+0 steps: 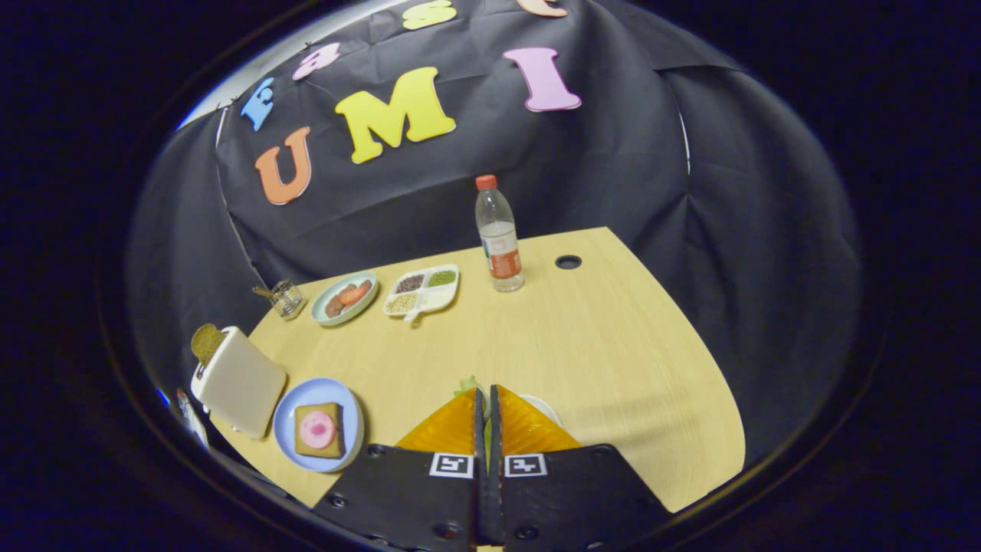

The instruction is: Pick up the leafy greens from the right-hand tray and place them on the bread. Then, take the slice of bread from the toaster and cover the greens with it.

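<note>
My gripper (487, 391) is shut on the leafy greens (465, 383); a bit of green pokes out at the fingertips and in the thin gap between the fingers. Just right of the fingers, a white tray (549, 408) peeks out from under them. To the left of the fingers lies a blue plate (287, 418) holding a slice of bread (331, 452) topped with a pink round slice. Further left stands a white toaster (239, 381) with a brown bread slice (205, 342) sticking up from its slot.
Along the far side of the wooden table (598, 345) stand a water bottle (498, 238), a white divided dish of grains (422, 291), a pale green plate with food (345, 297) and a small wire holder (287, 298). A round cable hole (568, 261) lies beyond the bottle.
</note>
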`<state>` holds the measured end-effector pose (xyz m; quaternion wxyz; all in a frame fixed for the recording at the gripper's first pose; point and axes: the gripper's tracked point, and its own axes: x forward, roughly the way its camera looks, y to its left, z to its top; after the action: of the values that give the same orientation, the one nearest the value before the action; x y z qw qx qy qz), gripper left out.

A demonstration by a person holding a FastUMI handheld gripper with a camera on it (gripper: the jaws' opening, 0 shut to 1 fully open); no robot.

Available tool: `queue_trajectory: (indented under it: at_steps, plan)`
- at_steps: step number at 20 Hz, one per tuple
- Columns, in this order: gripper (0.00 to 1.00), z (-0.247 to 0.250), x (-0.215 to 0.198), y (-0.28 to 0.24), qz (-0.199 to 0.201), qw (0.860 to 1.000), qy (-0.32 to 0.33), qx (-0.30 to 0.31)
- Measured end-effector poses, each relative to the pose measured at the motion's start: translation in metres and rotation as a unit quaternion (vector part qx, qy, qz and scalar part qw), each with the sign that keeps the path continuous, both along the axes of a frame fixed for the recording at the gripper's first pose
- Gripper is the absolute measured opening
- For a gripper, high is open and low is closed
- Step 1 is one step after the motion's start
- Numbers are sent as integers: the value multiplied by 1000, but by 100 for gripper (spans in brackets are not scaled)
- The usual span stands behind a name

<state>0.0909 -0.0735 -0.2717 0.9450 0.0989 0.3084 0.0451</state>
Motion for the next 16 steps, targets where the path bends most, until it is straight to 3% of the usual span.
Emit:
queue_trajectory:
  at_steps: [9, 16]
  plan:
    - [0, 69, -26, 110, 5, 999, -40, -9]
    - [0, 63, -46, 239, 40, 999, -24, 17]
